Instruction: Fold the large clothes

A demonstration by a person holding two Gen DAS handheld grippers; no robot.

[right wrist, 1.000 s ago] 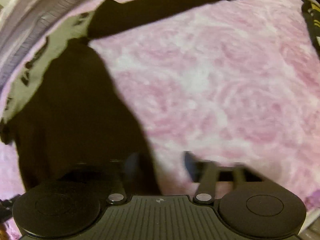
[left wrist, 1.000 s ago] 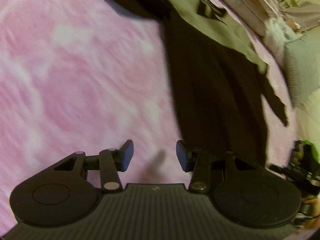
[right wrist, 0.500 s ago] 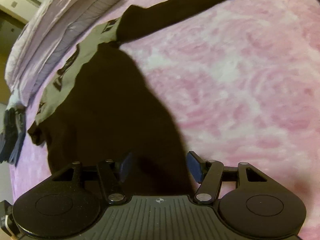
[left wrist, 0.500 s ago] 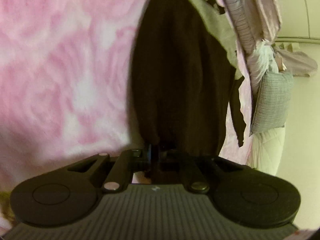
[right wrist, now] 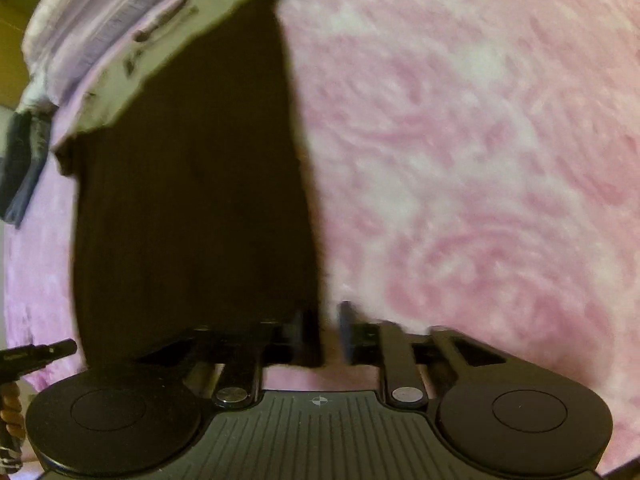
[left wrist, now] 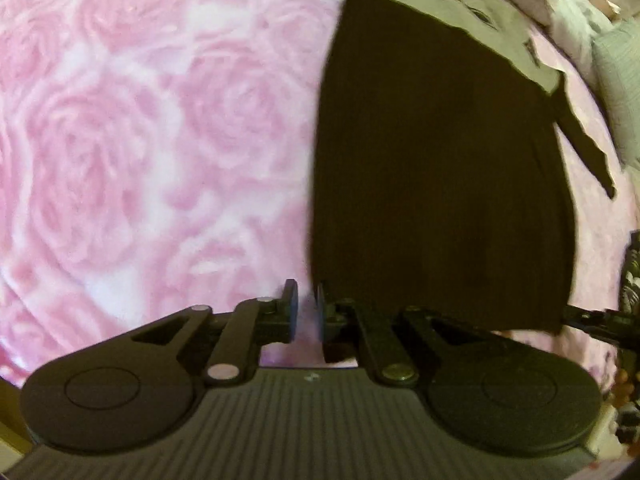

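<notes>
The left tongs [left wrist: 305,308] stand slightly released, with a thin gap between the fingers. Pink shows through it, and no cloth is seen inside. The near corner of the dark garment [left wrist: 440,180] meets their right finger. The right tongs [right wrist: 327,330] are drawn close too. The garment's edge runs down beside their left finger, but the blur there makes it impossible to tell whether they grasp it.

The garment lies spread flat on the bed, its dark body reaching from the tongs towards 12 o'clock. The left view places it at 1 o'clock and shows a dark sleeve [left wrist: 588,148] trailing off at 3 o'clock. The right view does not show that sleeve. Only the right view shows striped lilac bedding [right wrist: 100,12] at 11 o'clock and a bluish cloth [right wrist: 24,168] at 9 o'clock.

The garment's far end is a pale grey-green panel [left wrist: 448,4] with dark markings too small to read.

A pink rose-patterned blanket [left wrist: 140,140] covers the bed. A grey pillow [left wrist: 620,92] sits at 2 o'clock in the left view.
</notes>
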